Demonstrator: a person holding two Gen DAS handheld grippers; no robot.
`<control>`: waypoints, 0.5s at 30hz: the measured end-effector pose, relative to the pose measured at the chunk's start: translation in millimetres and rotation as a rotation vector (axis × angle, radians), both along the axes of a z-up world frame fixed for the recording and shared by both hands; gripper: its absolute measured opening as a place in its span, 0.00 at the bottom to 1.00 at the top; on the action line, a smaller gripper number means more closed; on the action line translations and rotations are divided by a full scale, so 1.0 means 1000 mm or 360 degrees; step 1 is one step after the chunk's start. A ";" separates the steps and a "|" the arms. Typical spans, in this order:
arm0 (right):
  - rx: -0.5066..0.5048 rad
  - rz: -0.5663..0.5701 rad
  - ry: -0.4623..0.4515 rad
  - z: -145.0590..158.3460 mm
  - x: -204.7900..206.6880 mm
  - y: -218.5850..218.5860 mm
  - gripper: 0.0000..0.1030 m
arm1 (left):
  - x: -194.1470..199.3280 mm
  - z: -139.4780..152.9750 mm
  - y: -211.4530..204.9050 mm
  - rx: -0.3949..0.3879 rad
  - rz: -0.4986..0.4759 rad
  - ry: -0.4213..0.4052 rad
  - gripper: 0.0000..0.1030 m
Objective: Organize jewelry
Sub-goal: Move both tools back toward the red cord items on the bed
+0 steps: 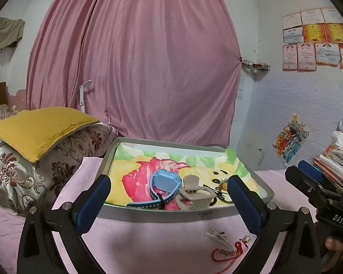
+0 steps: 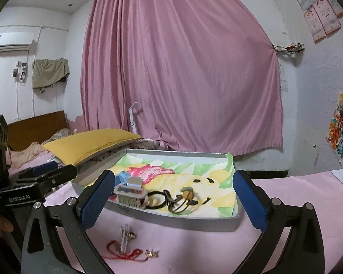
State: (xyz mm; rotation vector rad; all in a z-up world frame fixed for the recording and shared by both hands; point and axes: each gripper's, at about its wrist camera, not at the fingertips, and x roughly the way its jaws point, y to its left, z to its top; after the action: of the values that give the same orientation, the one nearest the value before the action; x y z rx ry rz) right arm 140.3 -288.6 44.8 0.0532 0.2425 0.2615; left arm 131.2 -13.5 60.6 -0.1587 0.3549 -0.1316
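Observation:
A grey tray [image 1: 148,214] lined with a colourful drawing sits on a pink cloth; it also shows in the right wrist view [image 2: 194,222]. In it lie a blue watch [image 1: 163,186], a beige hair claw [image 1: 194,194] and dark hair ties with a gold piece [image 2: 178,197]. On the cloth in front lie a red cord [image 2: 125,254], a clear packet [image 2: 125,237] and a small gold piece [image 2: 151,254]. My left gripper [image 1: 169,203] is open and empty before the tray. My right gripper [image 2: 173,199] is open and empty, to the left gripper's right.
A yellow cushion [image 1: 41,130] rests on patterned pillows [image 1: 22,178] at the left. A pink curtain [image 1: 135,68] hangs behind the tray. Papers and bags [image 1: 336,155] pile at the far right.

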 end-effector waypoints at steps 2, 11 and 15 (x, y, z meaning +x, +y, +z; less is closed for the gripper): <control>-0.0014 0.0010 0.0008 -0.001 -0.003 -0.002 0.98 | -0.005 0.000 -0.001 0.0015 -0.0009 -0.0004 0.99; -0.0107 0.0032 0.0063 -0.005 -0.016 -0.010 0.98 | -0.024 -0.001 -0.006 0.0054 -0.0061 -0.0006 0.99; -0.0165 0.0059 0.0166 -0.010 -0.012 -0.015 0.98 | -0.026 -0.006 -0.008 0.0077 -0.0092 0.0050 0.99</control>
State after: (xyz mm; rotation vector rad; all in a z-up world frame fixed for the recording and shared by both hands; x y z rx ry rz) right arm 128.4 -303.4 34.6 -0.0406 0.3605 0.2827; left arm 105.6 -22.0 54.7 -0.1027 0.3940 -0.1776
